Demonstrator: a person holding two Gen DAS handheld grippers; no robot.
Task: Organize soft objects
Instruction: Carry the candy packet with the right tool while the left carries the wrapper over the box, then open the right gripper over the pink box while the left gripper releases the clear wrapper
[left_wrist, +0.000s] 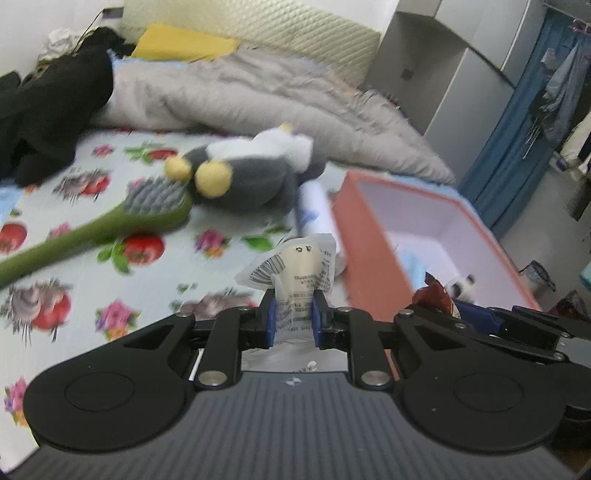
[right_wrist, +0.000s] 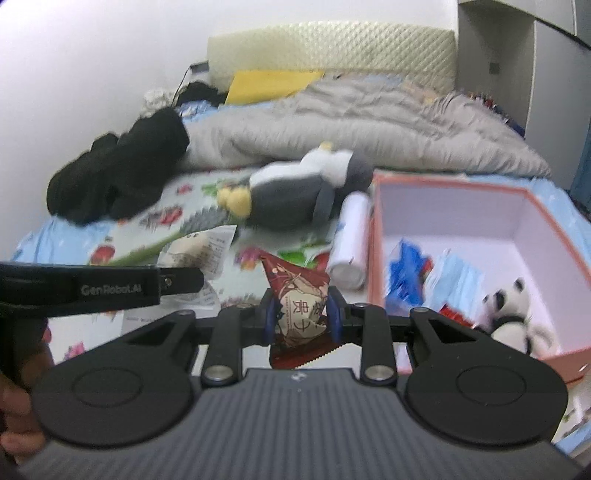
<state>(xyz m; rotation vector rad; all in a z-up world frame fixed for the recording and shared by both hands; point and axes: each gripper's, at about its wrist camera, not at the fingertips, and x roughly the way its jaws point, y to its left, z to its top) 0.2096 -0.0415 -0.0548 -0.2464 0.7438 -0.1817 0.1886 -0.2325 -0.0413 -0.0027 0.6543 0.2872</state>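
My left gripper (left_wrist: 293, 317) is shut on a white printed snack packet (left_wrist: 295, 273) held above the bed, left of the pink box (left_wrist: 365, 254). My right gripper (right_wrist: 301, 314) is shut on a dark red snack packet (right_wrist: 299, 295), just left of the same box (right_wrist: 376, 258). The left gripper's arm (right_wrist: 110, 286) and its white packet (right_wrist: 199, 251) show at the left of the right wrist view. The right gripper's blue pad (left_wrist: 476, 314) and red packet (left_wrist: 436, 295) show at the right of the left wrist view. A grey and white plush penguin (left_wrist: 255, 173) (right_wrist: 299, 192) lies on the floral sheet.
The box holds a panda plush (right_wrist: 513, 310), blue packets (right_wrist: 410, 266) and light blue masks (right_wrist: 458, 277). A white roll (right_wrist: 351, 240) lies against the box's left wall. A green brush (left_wrist: 110, 221), black clothes (left_wrist: 48, 110) and a grey quilt (left_wrist: 258, 96) lie on the bed.
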